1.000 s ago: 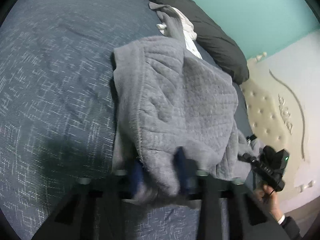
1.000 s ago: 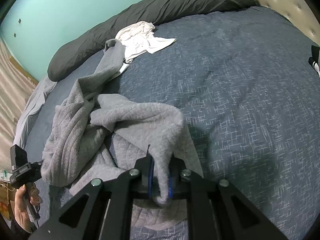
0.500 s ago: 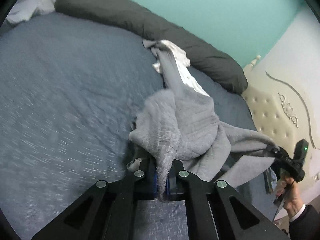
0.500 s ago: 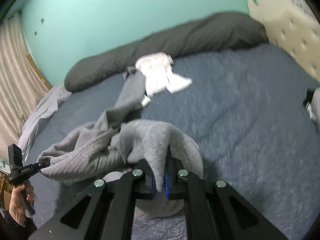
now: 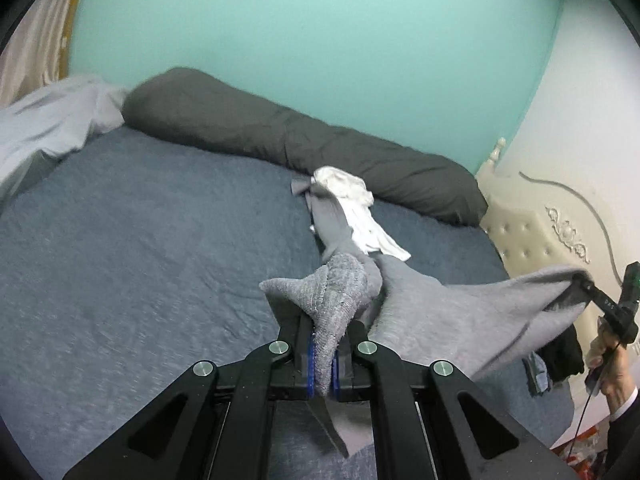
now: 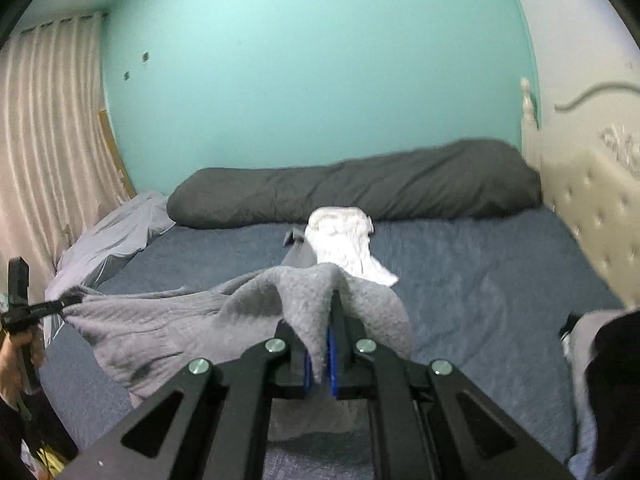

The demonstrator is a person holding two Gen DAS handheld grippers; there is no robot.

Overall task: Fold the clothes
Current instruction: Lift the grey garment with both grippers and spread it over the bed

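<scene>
Blue bed cover (image 5: 140, 248) below, teal wall (image 5: 320, 52) behind. Left gripper (image 5: 324, 364) clamped tight on grey garment (image 5: 460, 312); right gripper (image 6: 318, 364) clamped on other edge, cloth stretched between.

My right claw (image 6: 320, 364) pinches a corner of the grey garment (image 6: 168, 332), stretched across to my left claw (image 6: 60, 304) above the blue bed (image 6: 480, 288), a white cloth (image 6: 344, 236) beyond.

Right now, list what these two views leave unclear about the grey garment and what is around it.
- Grey garment: type unclear, bunched between the left tool and right tool.
- Its far end: under the white cloth, both views.
- Dark items: right wrist view, blurred and cut by the edge.
- Dark pile: left wrist view, behind the garment.
</scene>
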